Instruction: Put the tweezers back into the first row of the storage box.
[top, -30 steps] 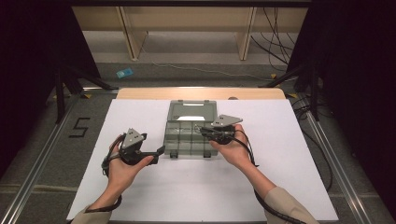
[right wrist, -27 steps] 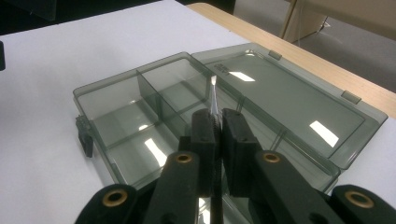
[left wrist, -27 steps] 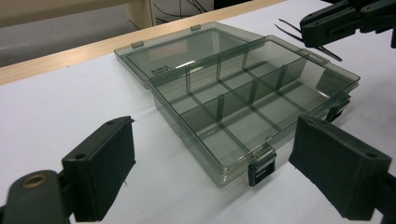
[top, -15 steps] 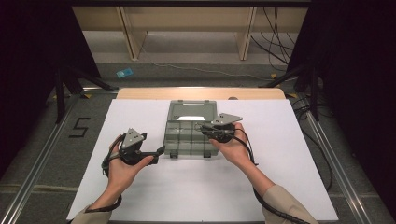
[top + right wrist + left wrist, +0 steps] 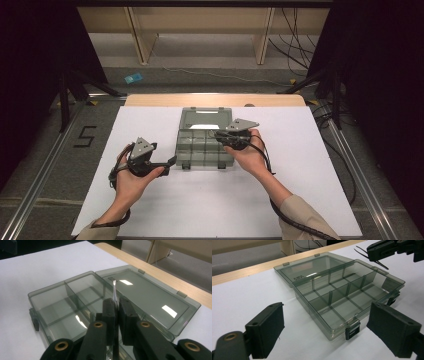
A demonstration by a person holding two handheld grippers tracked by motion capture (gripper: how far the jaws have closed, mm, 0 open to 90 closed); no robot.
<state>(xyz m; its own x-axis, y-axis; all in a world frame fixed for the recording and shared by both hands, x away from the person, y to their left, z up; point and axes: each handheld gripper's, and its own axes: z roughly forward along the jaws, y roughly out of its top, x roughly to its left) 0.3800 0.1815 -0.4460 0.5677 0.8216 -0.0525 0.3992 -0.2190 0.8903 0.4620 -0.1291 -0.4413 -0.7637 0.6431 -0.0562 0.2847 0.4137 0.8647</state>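
At the centre of the high view, an open smoke-grey transparent plastic compartment box (image 5: 204,142) is seen on the white table sheet (image 5: 150,200), with the left gripper (image 5: 170,161) at its eight o'clock and the right gripper (image 5: 220,136) over its three o'clock edge. From the left gripper view, wide-spread jaws are shown with the box between and beyond them, untouched. From the right gripper view, a thin clear plastic divider strip (image 5: 114,293) is pinched upright between nearly closed jaws, above the compartments.
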